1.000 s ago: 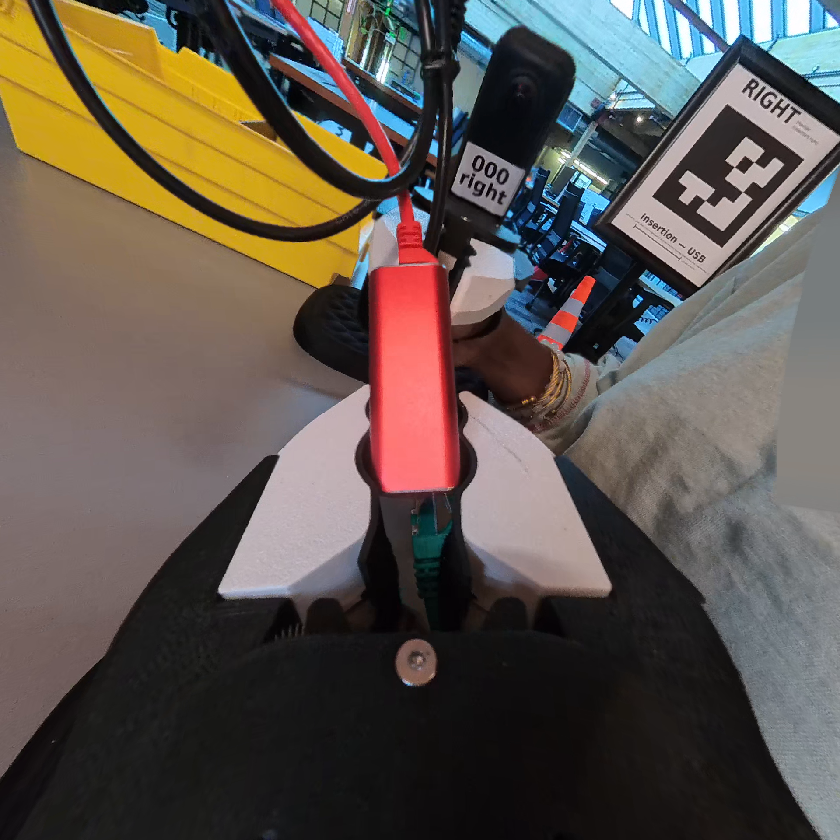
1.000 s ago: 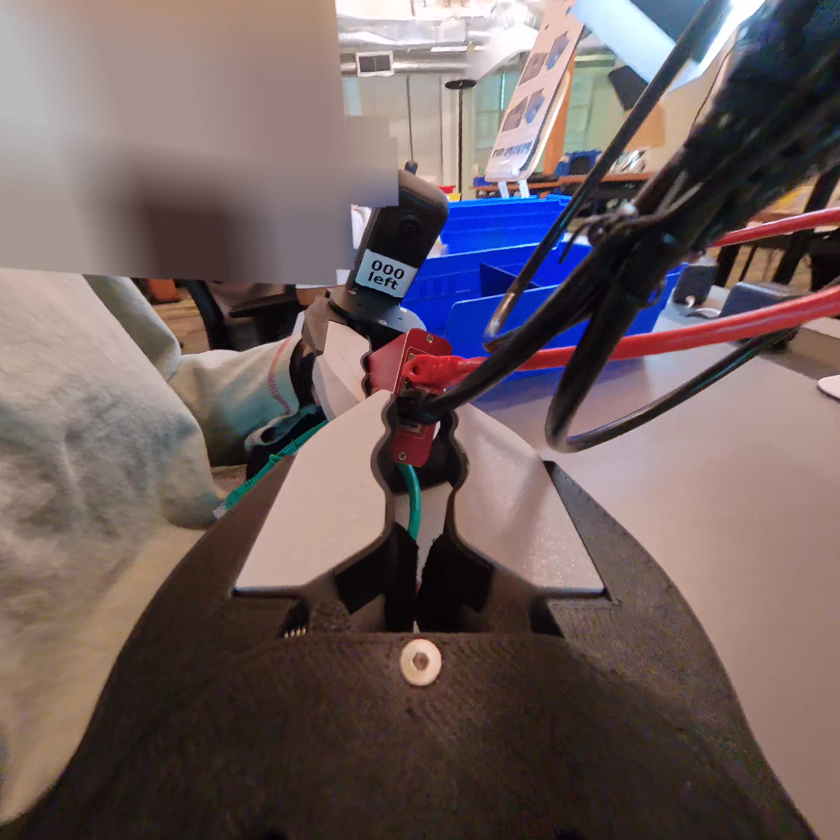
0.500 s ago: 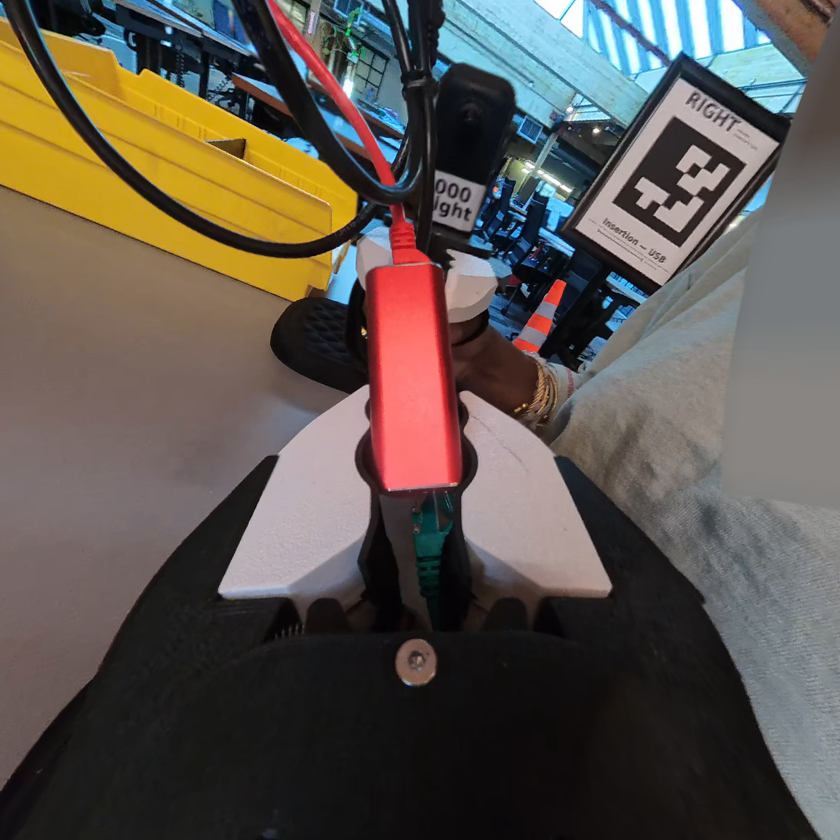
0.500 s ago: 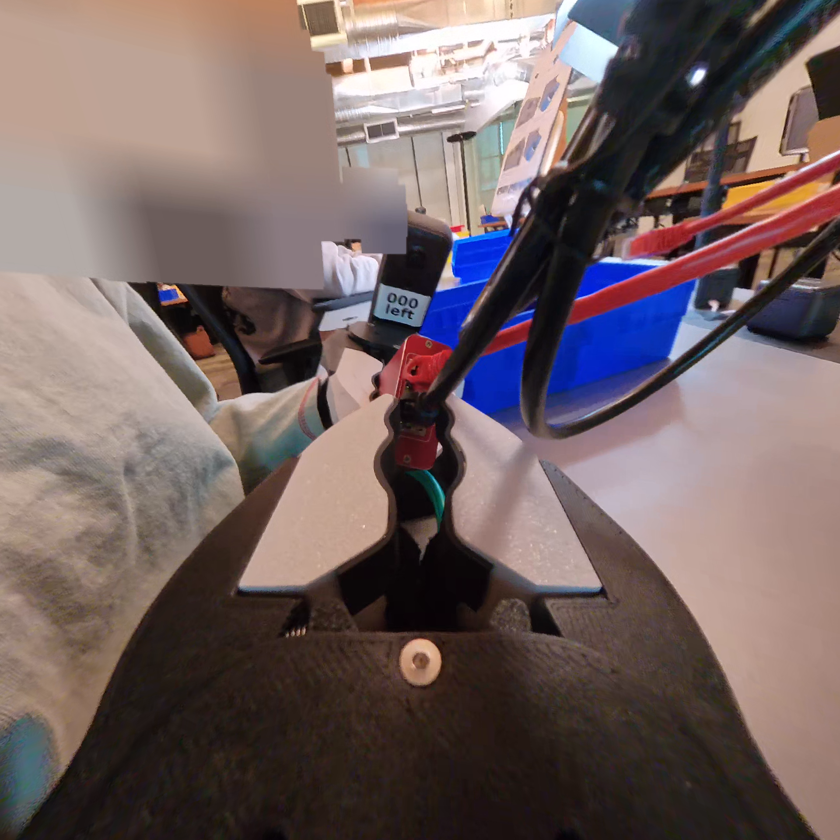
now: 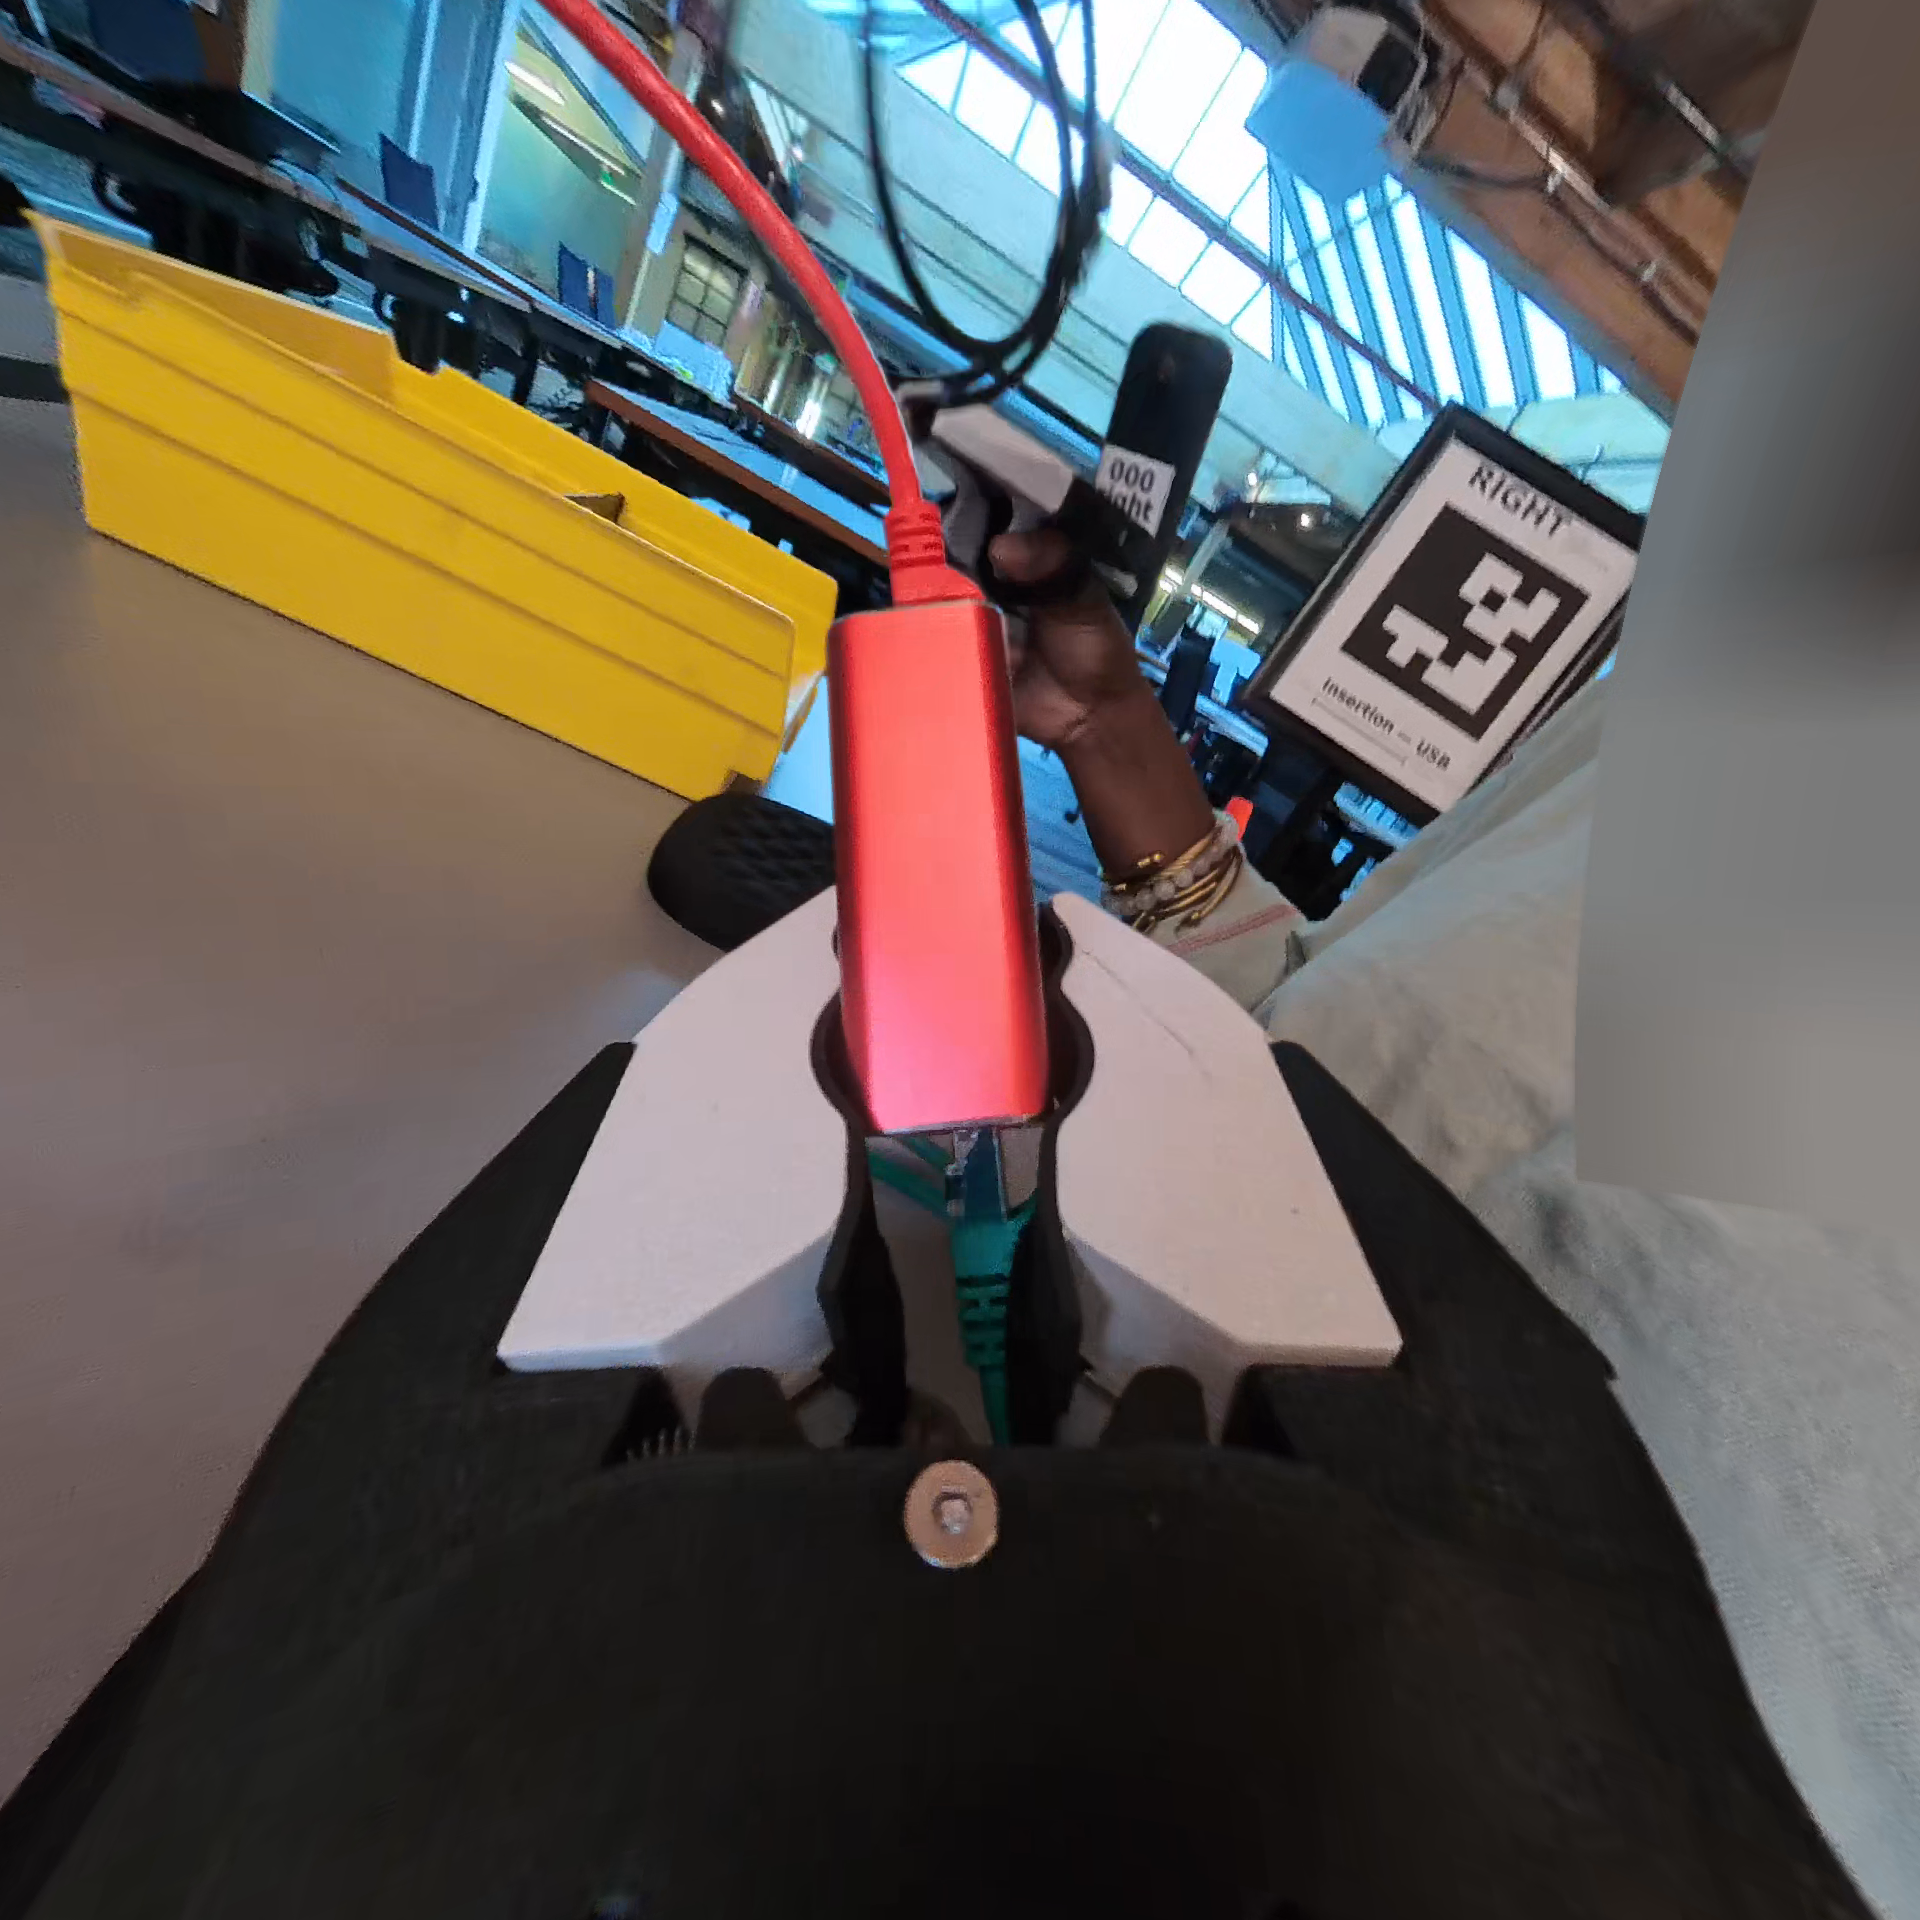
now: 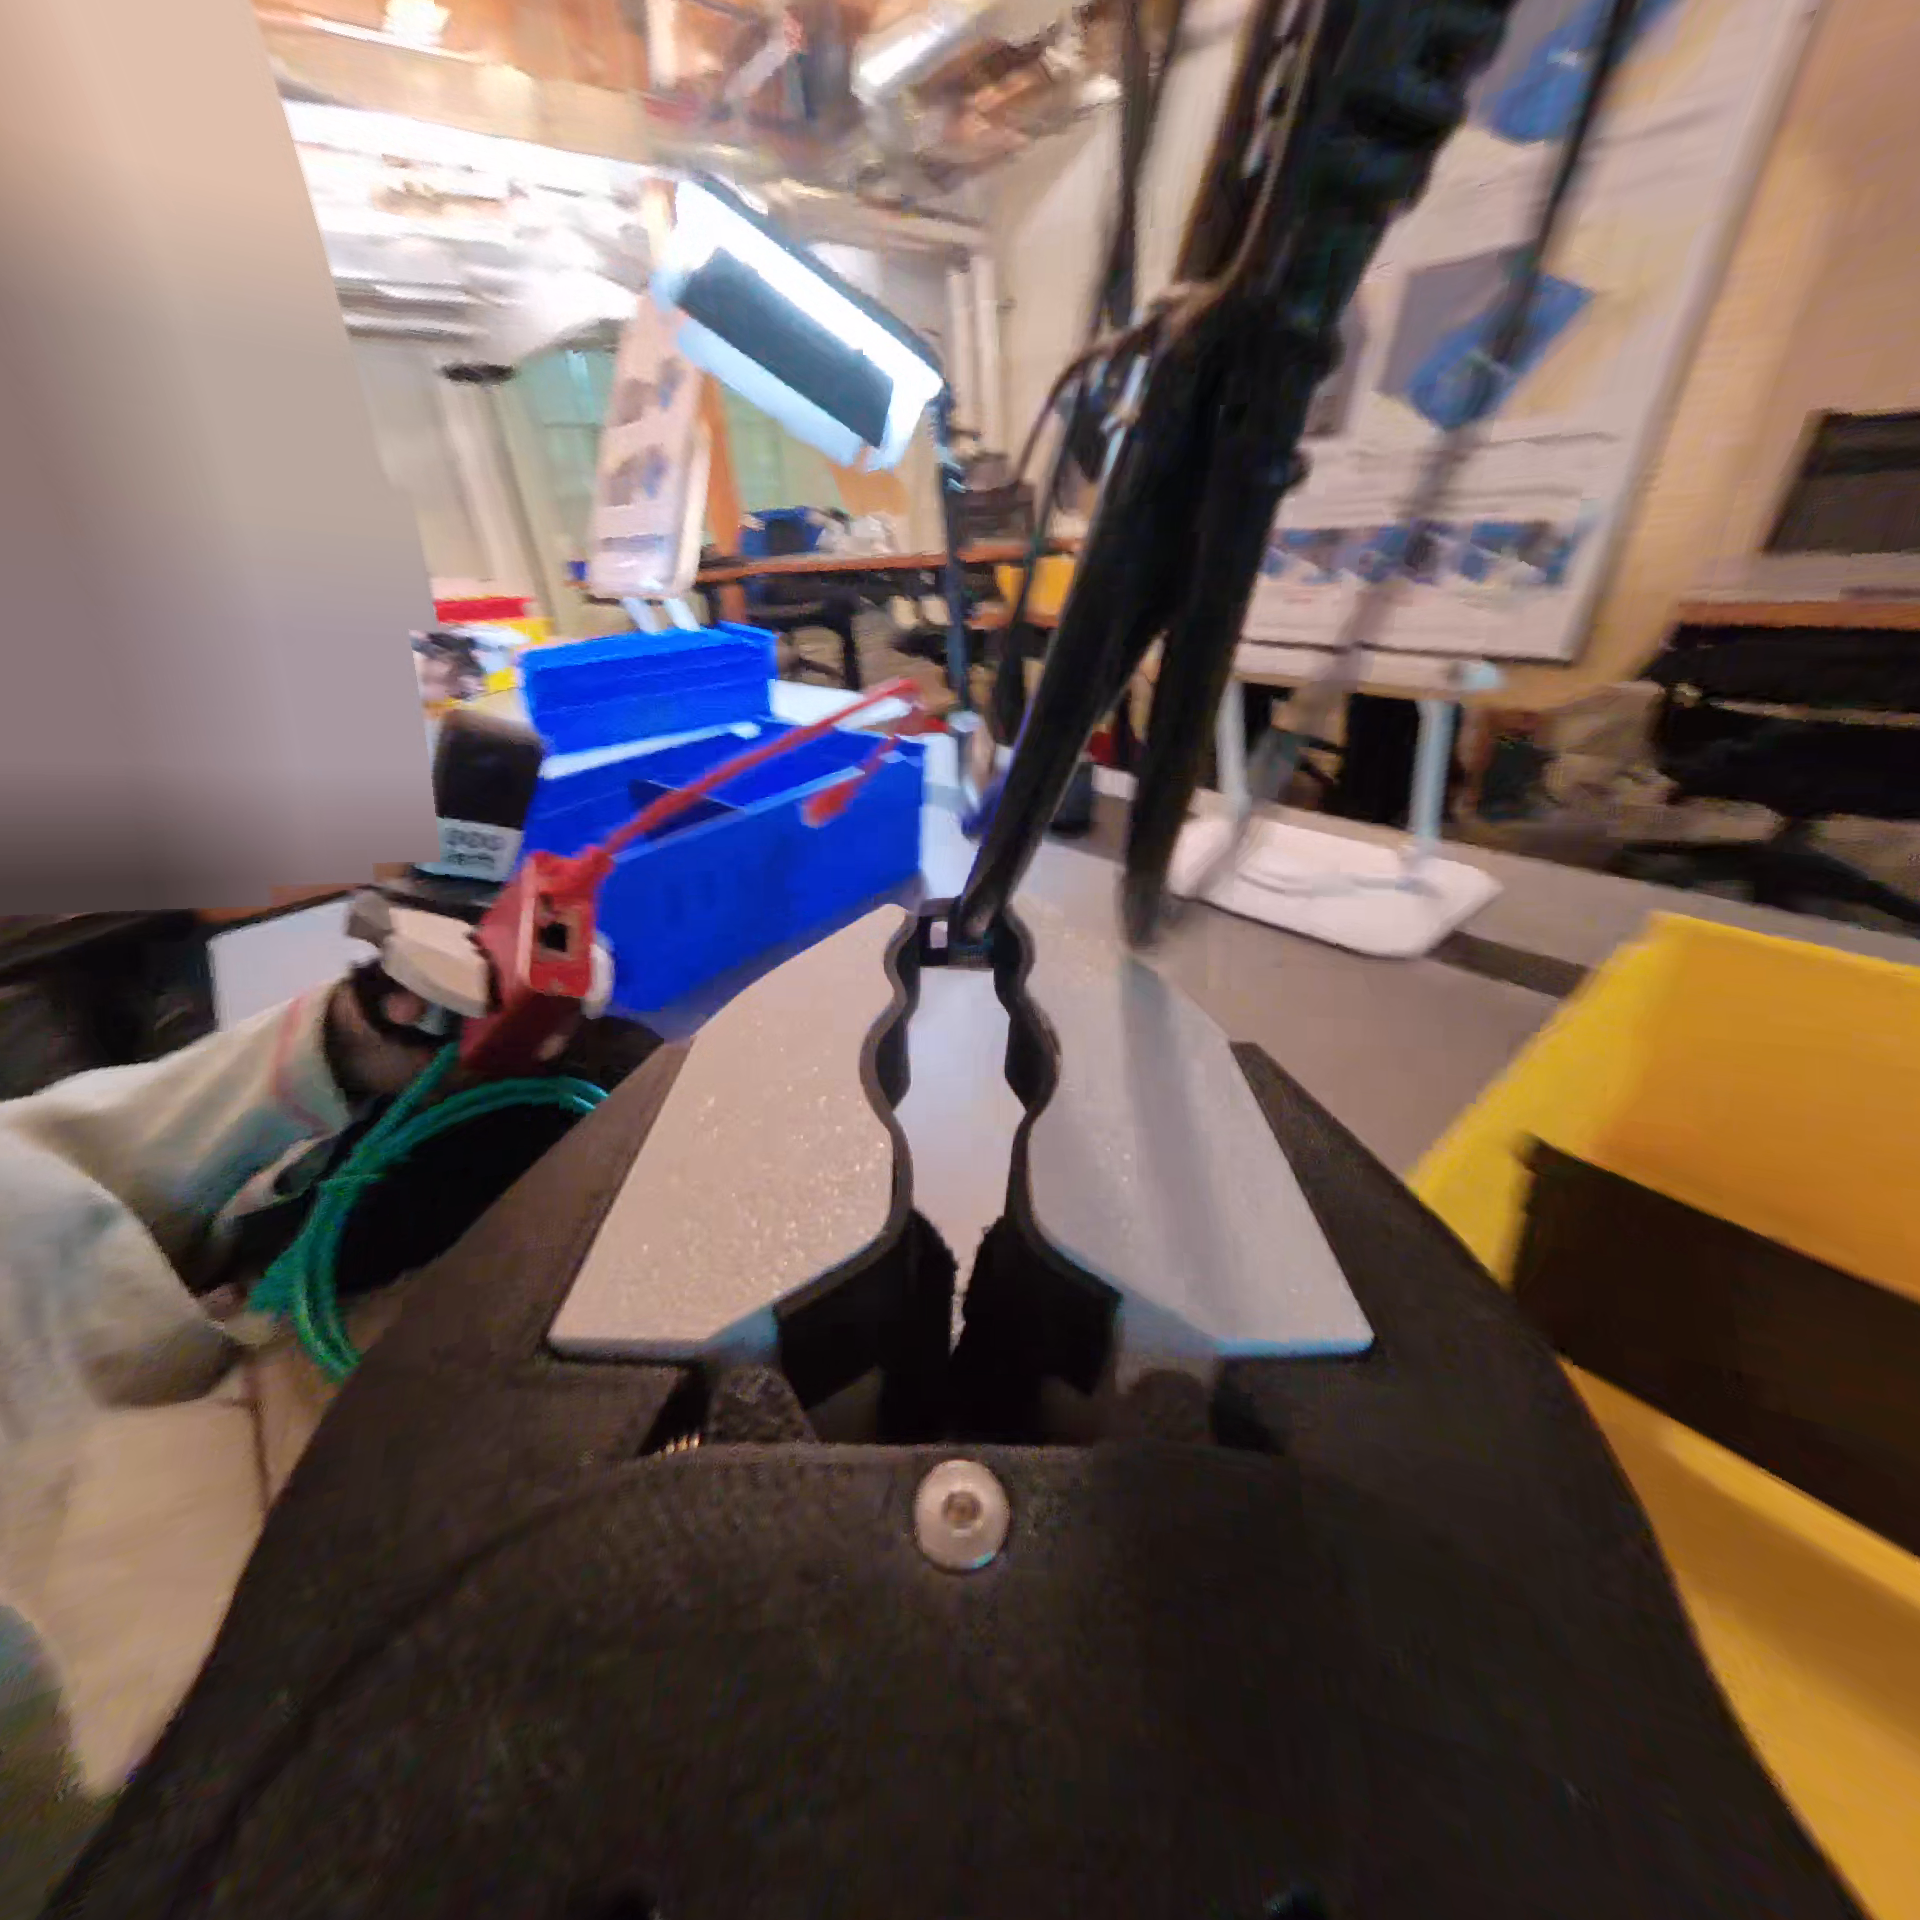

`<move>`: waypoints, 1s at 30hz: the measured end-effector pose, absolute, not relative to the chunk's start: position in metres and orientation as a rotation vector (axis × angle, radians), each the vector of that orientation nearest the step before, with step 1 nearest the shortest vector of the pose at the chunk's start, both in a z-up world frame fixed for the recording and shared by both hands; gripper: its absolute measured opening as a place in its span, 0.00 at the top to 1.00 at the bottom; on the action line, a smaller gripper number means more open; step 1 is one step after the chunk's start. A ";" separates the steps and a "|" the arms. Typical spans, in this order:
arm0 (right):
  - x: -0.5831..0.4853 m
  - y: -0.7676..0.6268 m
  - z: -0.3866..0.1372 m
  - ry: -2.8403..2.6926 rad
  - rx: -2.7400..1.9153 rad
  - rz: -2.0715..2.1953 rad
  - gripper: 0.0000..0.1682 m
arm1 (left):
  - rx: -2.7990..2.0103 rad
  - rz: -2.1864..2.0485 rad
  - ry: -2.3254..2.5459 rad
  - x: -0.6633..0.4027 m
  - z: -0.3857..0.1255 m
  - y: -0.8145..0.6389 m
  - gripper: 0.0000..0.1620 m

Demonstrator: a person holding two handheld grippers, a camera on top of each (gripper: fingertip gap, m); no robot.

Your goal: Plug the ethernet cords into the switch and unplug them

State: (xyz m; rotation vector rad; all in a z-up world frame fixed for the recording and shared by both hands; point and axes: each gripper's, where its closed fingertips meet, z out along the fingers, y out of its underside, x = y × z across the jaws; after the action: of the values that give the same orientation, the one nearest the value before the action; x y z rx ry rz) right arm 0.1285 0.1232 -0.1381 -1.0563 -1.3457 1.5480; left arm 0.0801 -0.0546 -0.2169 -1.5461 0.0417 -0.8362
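Red metal switch point(image 5: 935, 862) sits clamped in the left gripper point(image 5: 940, 997), steadied for unplugging; the right gripper point(image 6: 961, 940) pinches a black cord's plug point(image 6: 961, 935), apparently pulled free.

The right gripper point(image 6: 958, 940), a second ago closed in against the far end of the slim red metal switch point(image 5: 935, 873), now stands well clear of it, lifted up and away with the black cord point(image 6: 1049, 769) pinched at its fingertips. That black plug no longer sits in the switch; the empty port shows in the right wrist view. Only the red ethernet cord point(image 5: 831, 312) remains at that far end. The yellow plastic bin point(image 6: 1704, 1195) now fills the right wrist view's lower right corner, where grey table lay before.
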 end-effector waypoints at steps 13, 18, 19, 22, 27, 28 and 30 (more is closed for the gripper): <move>0.157 0.208 -0.203 -1.321 -1.468 1.554 0.92 | -1.565 -0.843 0.047 0.082 -0.219 -0.054 0.82; 0.148 0.221 -0.209 -1.099 -1.590 1.965 0.90 | -1.571 -0.851 0.041 0.082 -0.220 -0.053 0.82; 0.146 0.229 -0.224 -1.068 -1.705 1.918 0.87 | -1.570 -0.852 0.041 0.082 -0.220 -0.053 0.82; 0.148 0.236 -0.252 -1.119 -1.923 1.690 0.74 | -1.574 -0.854 0.032 0.081 -0.221 -0.053 0.82; 0.167 0.242 -0.269 -1.336 -2.031 1.077 0.64 | -1.587 -0.853 0.025 0.081 -0.223 -0.051 0.82; 0.171 0.242 -0.268 -1.376 -2.028 0.975 0.62 | -1.586 -0.852 0.025 0.081 -0.222 -0.051 0.82; 0.175 0.240 -0.264 -1.443 -1.993 0.839 0.63 | -1.585 -0.849 0.025 0.081 -0.222 -0.052 0.82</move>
State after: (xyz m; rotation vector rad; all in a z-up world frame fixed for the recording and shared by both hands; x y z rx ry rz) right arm 0.1750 0.2399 -0.2635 -1.9934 -1.4430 0.8390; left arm 0.0805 -0.0516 -0.2223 -1.5847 0.0246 -0.8491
